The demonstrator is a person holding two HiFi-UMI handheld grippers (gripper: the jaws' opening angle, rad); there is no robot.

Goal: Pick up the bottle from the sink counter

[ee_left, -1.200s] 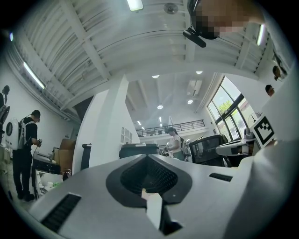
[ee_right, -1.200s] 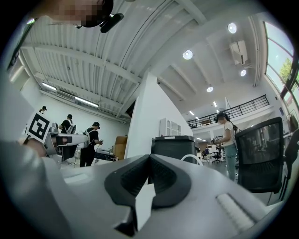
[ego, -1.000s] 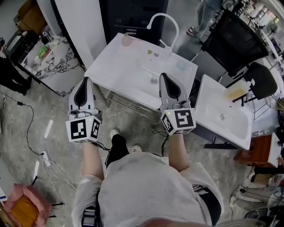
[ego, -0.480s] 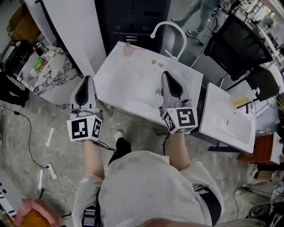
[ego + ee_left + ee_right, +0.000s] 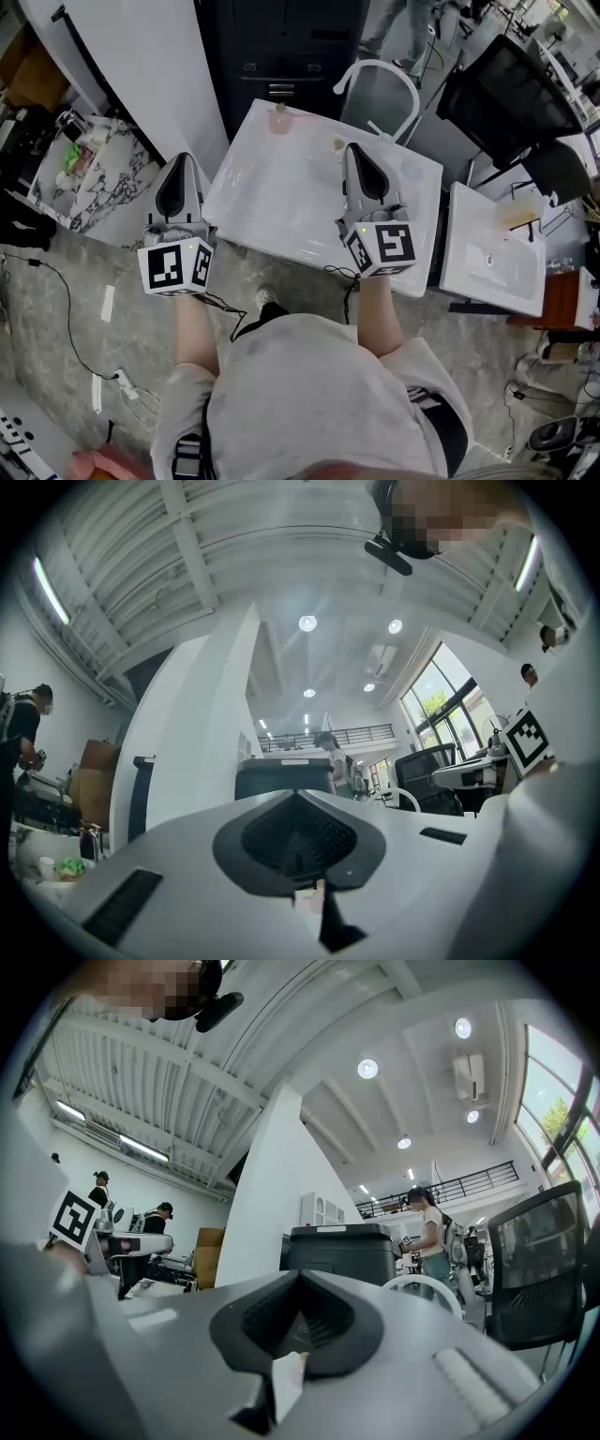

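In the head view a small pinkish bottle (image 5: 279, 118) stands at the far edge of the white sink counter (image 5: 272, 197), left of the curved white faucet (image 5: 377, 77). My left gripper (image 5: 178, 172) is shut and empty, held over the floor just off the counter's left edge. My right gripper (image 5: 360, 157) is also shut and empty, hovering over the counter's right part, to the right of and nearer than the bottle. Both gripper views point up at the ceiling across the closed jaws, left gripper (image 5: 298, 841) and right gripper (image 5: 298, 1314); the bottle is not in them.
A second white sink (image 5: 494, 251) stands to the right, with a black chair (image 5: 502, 89) behind it. A dark cabinet (image 5: 286, 42) sits behind the counter, a marble-topped table (image 5: 70, 178) with small items to the left. Cables (image 5: 61, 309) lie on the floor. People stand in the background.
The counter has drawn nearer under the grippers; the right gripper now reaches further over it. Both grippers stay shut and in the same pose.
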